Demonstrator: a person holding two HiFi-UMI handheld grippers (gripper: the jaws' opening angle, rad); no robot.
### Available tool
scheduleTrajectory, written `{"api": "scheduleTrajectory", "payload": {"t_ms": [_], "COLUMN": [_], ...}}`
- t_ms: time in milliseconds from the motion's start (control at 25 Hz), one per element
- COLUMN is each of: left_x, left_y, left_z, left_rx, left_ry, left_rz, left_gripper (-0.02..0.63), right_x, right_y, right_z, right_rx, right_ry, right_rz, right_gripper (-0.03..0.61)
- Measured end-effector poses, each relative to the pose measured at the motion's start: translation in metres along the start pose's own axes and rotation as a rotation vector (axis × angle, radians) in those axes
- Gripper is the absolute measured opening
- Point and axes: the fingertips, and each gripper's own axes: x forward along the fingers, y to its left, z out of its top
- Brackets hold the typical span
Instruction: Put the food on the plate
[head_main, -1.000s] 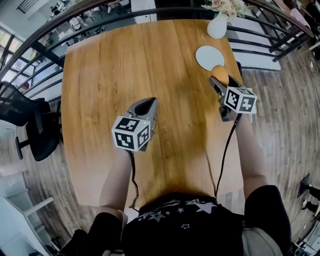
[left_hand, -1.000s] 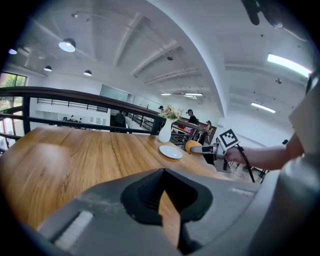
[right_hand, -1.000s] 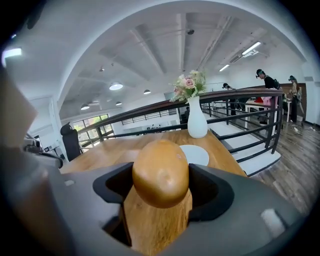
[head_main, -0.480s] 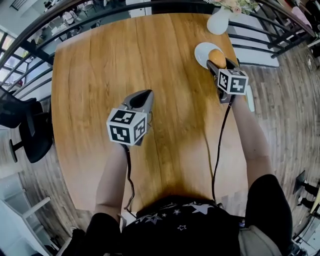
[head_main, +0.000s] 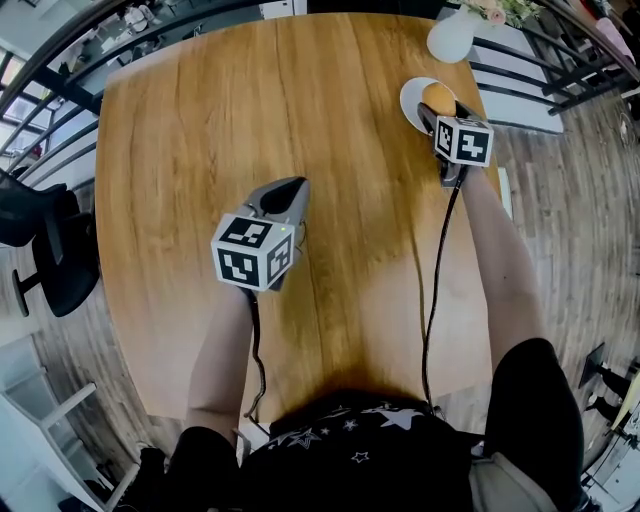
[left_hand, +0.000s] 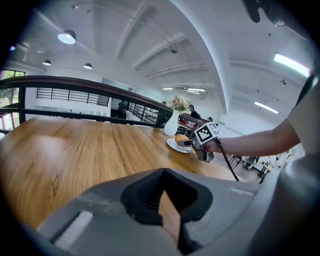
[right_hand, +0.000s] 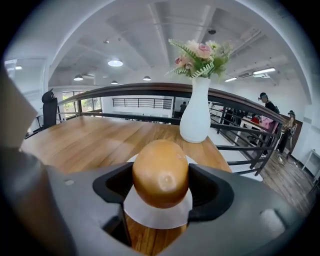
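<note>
Right gripper (right_hand: 160, 192): jaws stand wide and are clamped on the food (right_hand: 160, 170), a smooth brown oval piece, with a pad on each flank. The food is directly over the plate (right_hand: 150, 217); white shows beneath it on the near side. Whether it already touches the plate cannot be told.

Left gripper (head_main: 285, 195): jaws together, nothing between them, over the middle of the table (head_main: 200, 120), well apart from the plate.

Step in hand, as judged: setting the food down.
- Lower until the food bears on the plate before parting the jaws; a release from any height risks a roll, as the piece is rounded.
- Keep it toward the plate's centre, away from the rim and table edge.
- Open fully, then draw back along the jaw line so neither pad drags the food.
- The vase (right_hand: 196, 112) stands just beyond the plate; avoid overshooting forward.

Change against the earlier frames: a second ago the right gripper held the food short of the plate, on its near side. It has since carried the food forward over the plate. The left gripper has barely moved.
</note>
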Motion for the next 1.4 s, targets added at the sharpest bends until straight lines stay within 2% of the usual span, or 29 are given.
{"api": "scheduleTrajectory", "payload": {"t_ms": [400,720,1000,1400], "left_x": [-0.003,-0.01,-0.023,-0.057], "left_y": [0.0,0.001,-0.003,-0.021], "left_z": [-0.01,-0.011,-0.014,-0.007], "left_rx": [-0.021,-0.028,-0.028,-0.013], "left_ry": [0.007,0.005,0.003,-0.03], "left_rz": [0.004,0.009,0.011,0.014], "left_gripper": [-0.002,-0.002,-0.002,-0.002], "right_x": [0.008,0.003,-0.016,-0.066], "right_y": [-0.006,-0.004,0.0,0.013], "right_z": [-0.004,-0.014,-0.011,-0.008], "right_rx": [-0.016,0.005,0.009,0.066], "right_ry": [0.024,0.07,0.06,0.025], "right_rz": [-0.058,-0.068,-0.078,-0.073], "right_gripper": [0.344,0.414,0.426,0.426]}}
